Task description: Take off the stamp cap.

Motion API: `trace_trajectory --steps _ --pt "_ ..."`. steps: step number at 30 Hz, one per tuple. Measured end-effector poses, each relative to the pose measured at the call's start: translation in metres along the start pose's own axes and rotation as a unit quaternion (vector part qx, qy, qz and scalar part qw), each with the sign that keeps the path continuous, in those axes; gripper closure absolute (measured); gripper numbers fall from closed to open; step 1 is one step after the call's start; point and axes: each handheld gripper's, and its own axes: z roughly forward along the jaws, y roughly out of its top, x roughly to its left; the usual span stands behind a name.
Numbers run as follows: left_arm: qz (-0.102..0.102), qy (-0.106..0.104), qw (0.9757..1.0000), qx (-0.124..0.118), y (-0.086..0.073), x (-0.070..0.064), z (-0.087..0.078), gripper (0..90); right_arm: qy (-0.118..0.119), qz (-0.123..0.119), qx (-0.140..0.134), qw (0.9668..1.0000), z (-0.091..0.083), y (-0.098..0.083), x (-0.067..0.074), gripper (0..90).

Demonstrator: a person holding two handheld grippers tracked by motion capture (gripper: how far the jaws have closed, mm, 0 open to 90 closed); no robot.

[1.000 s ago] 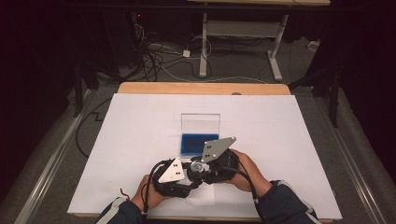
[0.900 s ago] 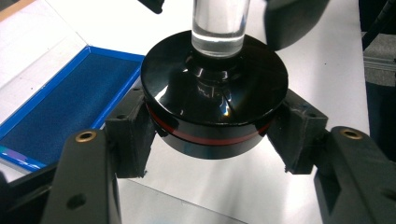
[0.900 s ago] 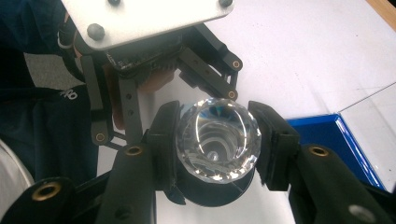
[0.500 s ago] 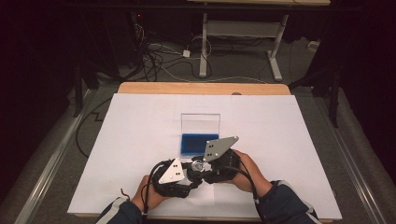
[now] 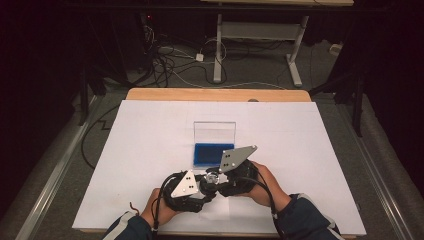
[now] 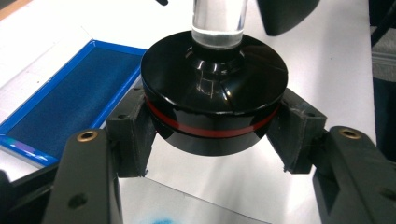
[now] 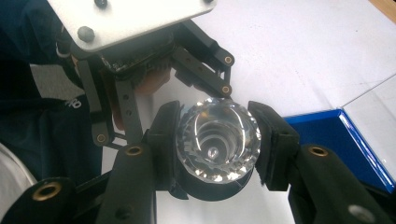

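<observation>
White counter [image 5: 150, 150] carried both grippers crowding the stamp [image 6: 215, 100], left gripper [image 5: 192, 187] jaws clamped on its black base, right gripper [image 7: 215, 140] jaws on the clear handle, hiding its underside.

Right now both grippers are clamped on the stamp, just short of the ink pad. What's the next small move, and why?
Probably pull the two ends apart. The left gripper is shut on the stamp's black base, at its red seam, and the right gripper is shut on the clear faceted handle. The blue ink pad lies open just beyond the hands, so freeing the base cap seems the step before inking.
</observation>
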Motion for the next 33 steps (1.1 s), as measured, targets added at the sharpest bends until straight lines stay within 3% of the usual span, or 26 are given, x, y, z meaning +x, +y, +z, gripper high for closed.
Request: trace_trajectory --steps 5,7,15,22,33 --pt "-0.003 0.002 0.9999 0.014 -0.003 0.000 0.003 36.8 -0.013 -0.005 -0.012 0.9998 -0.002 0.000 0.002 56.7" --pt "-0.009 0.001 0.9999 0.008 -0.005 -0.001 0.004 36.7 -0.029 -0.007 -0.018 0.9994 -0.010 0.002 0.001 56.7" --pt "-0.002 0.009 0.9999 0.008 -0.006 0.001 -0.001 36.7 -0.038 0.008 -0.033 0.9987 -0.022 -0.004 -0.008 56.6" --pt "-0.006 0.017 0.9998 0.005 -0.013 0.007 -0.010 36.6 -0.056 0.013 -0.028 0.9979 -0.035 -0.010 -0.014 56.5" --pt "-0.010 0.047 0.9989 0.005 -0.022 0.019 -0.032 36.6 -0.071 0.014 -0.011 0.9973 -0.046 -0.016 -0.020 56.5"
